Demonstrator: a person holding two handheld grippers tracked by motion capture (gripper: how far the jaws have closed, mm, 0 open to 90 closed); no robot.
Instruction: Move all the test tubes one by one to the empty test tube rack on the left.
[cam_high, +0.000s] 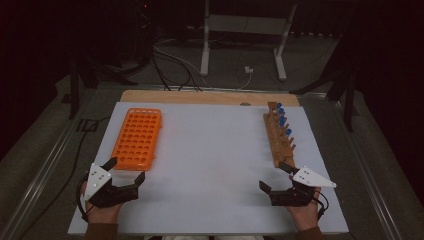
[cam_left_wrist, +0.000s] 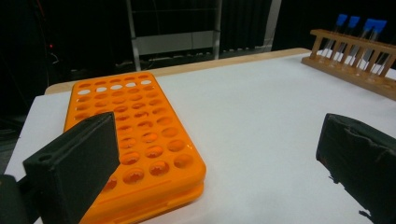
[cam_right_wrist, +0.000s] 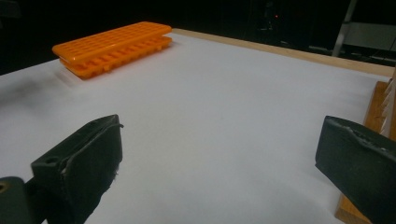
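No legible text or labels anywhere

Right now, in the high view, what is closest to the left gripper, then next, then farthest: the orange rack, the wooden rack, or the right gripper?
From the left gripper:
1. Orange rack, just beyond it at the table's left.
2. Right gripper, across the near edge, at the right.
3. Wooden rack with blue-capped tubes, far right.

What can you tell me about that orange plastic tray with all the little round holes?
The orange plastic tray with round holes is a flat, rectangular rack with rounded corners, built as two stacked layers. Rows of round holes cover its top, and all look empty. It lies flat on the white table top, at the left side, its long side running away from the person. Nothing touches it except the table. The left gripper sits just in front of its near end, jaws open.
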